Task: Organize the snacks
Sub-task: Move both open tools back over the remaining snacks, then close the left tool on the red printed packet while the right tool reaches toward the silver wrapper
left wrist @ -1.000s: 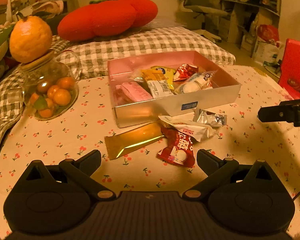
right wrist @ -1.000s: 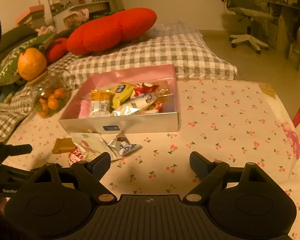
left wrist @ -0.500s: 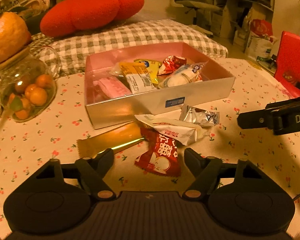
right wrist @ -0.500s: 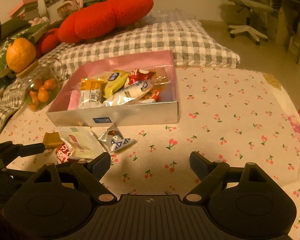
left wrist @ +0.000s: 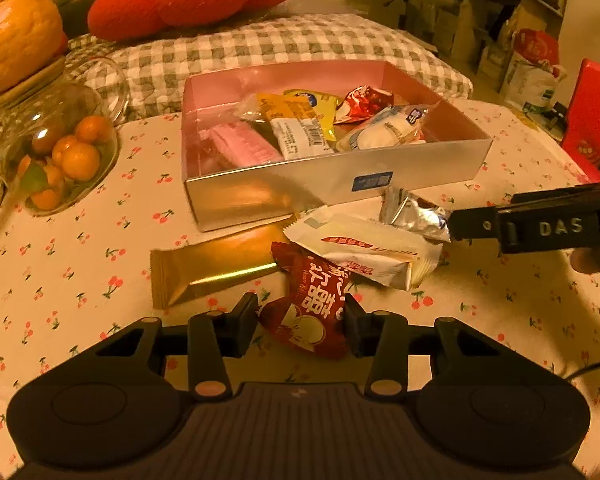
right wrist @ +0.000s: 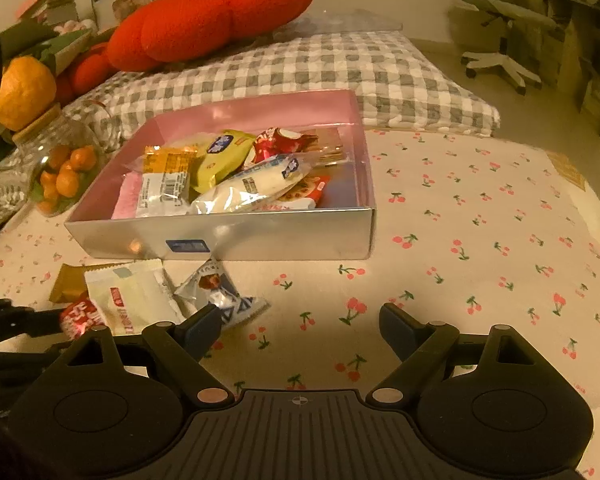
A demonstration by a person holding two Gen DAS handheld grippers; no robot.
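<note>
Left gripper (left wrist: pixel 300 316): jaws closing around red packet (left wrist: pixel 314 300), on the cloth at box's (left wrist: pixel 332 184) 6 o'clock. Right gripper (right wrist: pixel 300 326): jaws wide apart, empty, silver packet (right wrist: pixel 220 294) at 10 o'clock.

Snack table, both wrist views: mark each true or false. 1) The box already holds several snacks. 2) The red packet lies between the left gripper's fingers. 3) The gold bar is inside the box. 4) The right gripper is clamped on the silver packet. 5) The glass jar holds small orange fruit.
1) True: the box holds several wrapped snacks.
2) True: the red packet sits between the closing jaws of the left gripper.
3) False: the gold bar lies on the tablecloth in front of the box.
4) False: the right gripper is open, with the silver packet beside its left finger.
5) True: the glass jar.
</note>
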